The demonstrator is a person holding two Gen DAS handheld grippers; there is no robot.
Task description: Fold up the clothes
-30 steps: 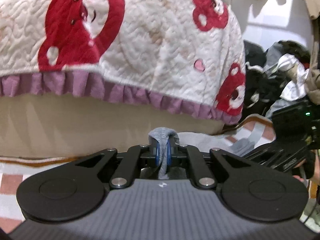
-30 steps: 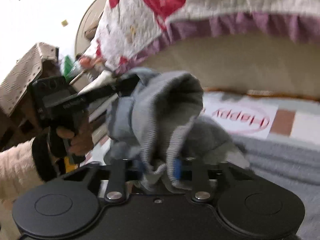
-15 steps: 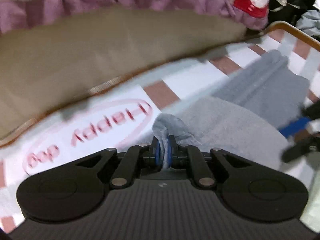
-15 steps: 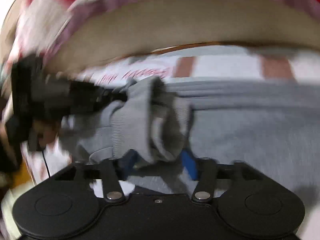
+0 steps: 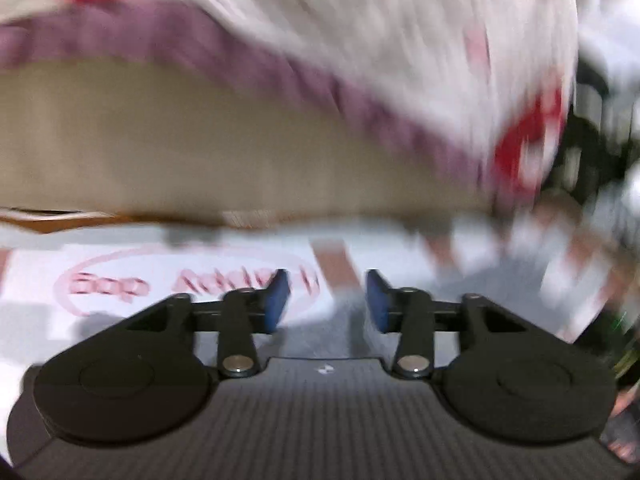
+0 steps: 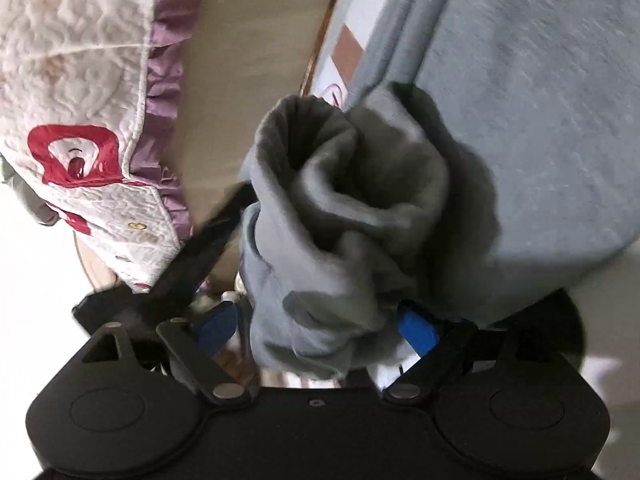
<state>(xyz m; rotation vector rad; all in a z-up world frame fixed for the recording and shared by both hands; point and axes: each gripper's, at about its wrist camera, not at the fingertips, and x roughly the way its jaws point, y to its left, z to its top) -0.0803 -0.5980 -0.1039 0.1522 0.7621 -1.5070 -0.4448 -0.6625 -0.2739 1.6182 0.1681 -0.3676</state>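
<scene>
A grey garment [image 6: 532, 120] lies spread on the checked mat. A bunched fold of it [image 6: 340, 216] sits between the blue pads of my right gripper [image 6: 316, 326], whose jaws stand wide apart around the cloth. My left gripper [image 5: 327, 300] is open and empty, low over the mat; its view is blurred by motion. A strip of grey cloth [image 5: 352, 320] shows just beyond its pads. The other gripper's black arm [image 6: 192, 264] crosses the left of the right wrist view.
A white mat with pink squares and a "Happy" print [image 5: 180, 280] covers the surface. Behind it stands a beige mattress side [image 5: 200, 152] under a white quilt with red shapes and a purple frill [image 6: 80, 80]. A dark clothes pile [image 5: 600, 120] lies at the right.
My left gripper has opened and let go of the grey cloth, then lifted its view. My right gripper's jaws have spread wider and the view has rotated over the garment.
</scene>
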